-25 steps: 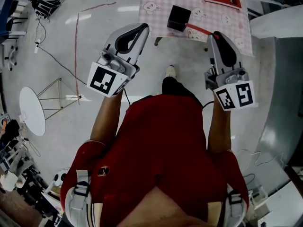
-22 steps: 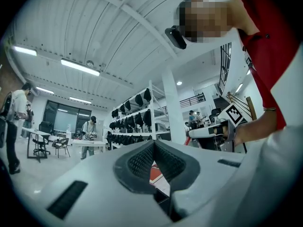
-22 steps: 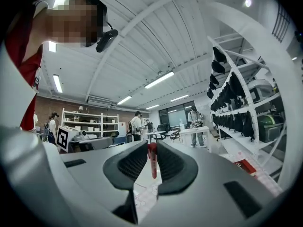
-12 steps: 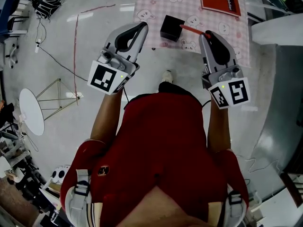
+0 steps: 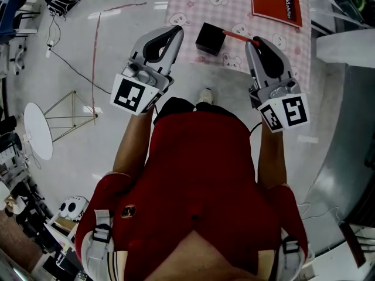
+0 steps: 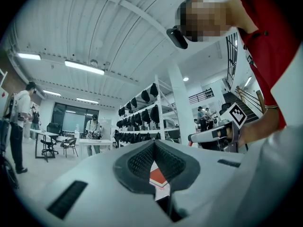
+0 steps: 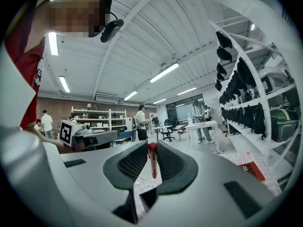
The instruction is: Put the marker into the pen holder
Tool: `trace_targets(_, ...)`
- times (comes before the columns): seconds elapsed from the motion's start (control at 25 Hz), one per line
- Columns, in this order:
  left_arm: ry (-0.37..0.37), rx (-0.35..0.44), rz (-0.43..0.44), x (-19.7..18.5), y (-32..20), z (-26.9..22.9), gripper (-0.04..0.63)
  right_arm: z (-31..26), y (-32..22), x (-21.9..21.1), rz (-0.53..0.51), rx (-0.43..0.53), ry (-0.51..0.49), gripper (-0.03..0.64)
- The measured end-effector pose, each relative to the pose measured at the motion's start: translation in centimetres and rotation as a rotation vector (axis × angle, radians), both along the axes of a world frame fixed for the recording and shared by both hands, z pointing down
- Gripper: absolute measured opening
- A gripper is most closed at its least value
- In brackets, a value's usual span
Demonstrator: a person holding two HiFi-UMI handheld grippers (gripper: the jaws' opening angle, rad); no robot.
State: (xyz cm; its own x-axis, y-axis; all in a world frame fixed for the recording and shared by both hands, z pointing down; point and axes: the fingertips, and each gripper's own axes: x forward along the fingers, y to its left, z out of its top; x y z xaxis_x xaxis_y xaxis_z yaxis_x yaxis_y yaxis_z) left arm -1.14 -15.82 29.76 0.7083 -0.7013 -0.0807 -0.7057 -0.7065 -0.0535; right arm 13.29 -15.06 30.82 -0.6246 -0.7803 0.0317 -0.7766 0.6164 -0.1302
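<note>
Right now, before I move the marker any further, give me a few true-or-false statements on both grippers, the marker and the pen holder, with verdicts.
1. The right gripper is shut on the red marker. True.
2. The marker stands inside the black pen holder. False: it lies roughly level in the right gripper's jaws, with its far end by the holder's edge.
3. The left gripper grips something. False: its jaws are together with nothing between them.
4. The pen holder stands on the pink patterned tablecloth. True.
</note>
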Motion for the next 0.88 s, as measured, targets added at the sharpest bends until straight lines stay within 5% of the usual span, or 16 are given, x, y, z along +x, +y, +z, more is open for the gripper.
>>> trace_targets(0.88, -0.011, -0.041, 0.076, -1.3, -3.3, 1.5, 0.006, 4.3, -3.1, -2.4, 0.044, -0.099, 0.079, 0.058)
